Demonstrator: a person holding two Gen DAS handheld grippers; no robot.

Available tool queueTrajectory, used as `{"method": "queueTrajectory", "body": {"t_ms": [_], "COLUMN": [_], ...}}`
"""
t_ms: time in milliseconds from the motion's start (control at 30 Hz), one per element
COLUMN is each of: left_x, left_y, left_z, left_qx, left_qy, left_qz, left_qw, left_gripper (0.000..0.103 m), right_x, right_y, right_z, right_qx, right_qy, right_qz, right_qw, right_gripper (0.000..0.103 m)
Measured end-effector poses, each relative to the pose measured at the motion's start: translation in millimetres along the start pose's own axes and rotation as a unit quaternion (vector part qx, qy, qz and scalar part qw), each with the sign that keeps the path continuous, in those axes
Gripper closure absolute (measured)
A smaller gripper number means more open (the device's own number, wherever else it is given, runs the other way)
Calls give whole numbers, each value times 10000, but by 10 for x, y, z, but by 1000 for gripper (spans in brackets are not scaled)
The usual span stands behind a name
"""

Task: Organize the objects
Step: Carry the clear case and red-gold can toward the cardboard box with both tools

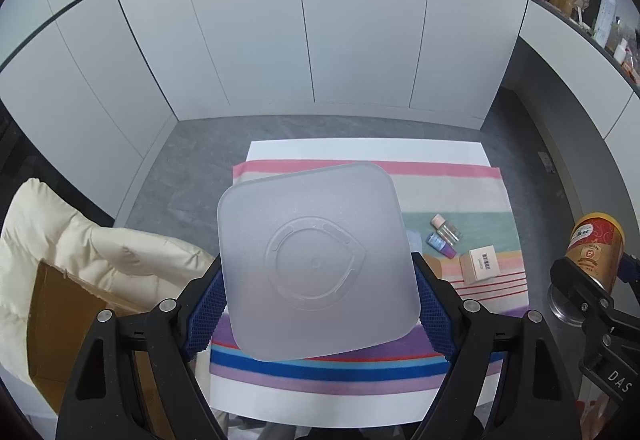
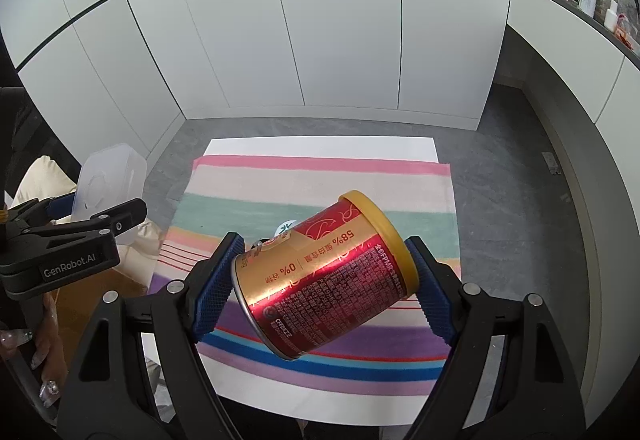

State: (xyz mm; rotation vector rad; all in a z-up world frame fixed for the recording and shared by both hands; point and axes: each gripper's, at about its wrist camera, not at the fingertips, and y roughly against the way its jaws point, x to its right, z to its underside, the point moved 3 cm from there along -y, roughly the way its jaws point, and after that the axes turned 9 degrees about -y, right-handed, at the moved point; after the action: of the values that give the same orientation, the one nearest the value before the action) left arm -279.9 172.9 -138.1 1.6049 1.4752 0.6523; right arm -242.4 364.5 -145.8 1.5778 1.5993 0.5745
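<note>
Both tongs clamp: left tongs [image 1: 318,310] a frosted box [image 1: 316,264], right tongs [image 2: 326,292] a "58%" can [image 2: 324,276].

Both wrist cams look steeply down from above, sharing the striped cloth [image 1: 460,196] [image 2: 320,180] w/ white cabinets behind.

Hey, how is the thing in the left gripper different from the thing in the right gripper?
The left gripper holds a frosted plastic container; the right gripper holds a red and gold can. The container is square with rounded corners and unprinted; the can is round, shiny and covered in print. The container's flat base faces the camera; the can lies tilted, yellow lid to the right. Both are clamped between blue pads above the striped cloth.
</note>
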Motion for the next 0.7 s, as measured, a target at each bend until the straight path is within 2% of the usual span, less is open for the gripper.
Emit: {"method": "queueTrajectory", "body": {"t_ms": [233,333,500,700], "left_x": [-1,-7,73,144], "left_y": [263,380,684,925], "left_z": [118,225,491,861], "left_qx": [70,54,278,124], "left_qy": [-39,-58,-317,-429], "left_qz": [2,67,-46,272], "left_qw": [10000,9999,9991,9986], "left_gripper": [18,18,18,18], "right_x": [-27,-35,-42,-26], "right_y": [165,300,527,762], "right_z": [67,171,416,777], "right_qx": [72,59,62,-66], "right_qy": [-16,-80,-58,-175], "right_qz": [62,65,181,158], "right_qw": [10000,9999,9998,9997], "right_gripper": [20,20,20,20]}}
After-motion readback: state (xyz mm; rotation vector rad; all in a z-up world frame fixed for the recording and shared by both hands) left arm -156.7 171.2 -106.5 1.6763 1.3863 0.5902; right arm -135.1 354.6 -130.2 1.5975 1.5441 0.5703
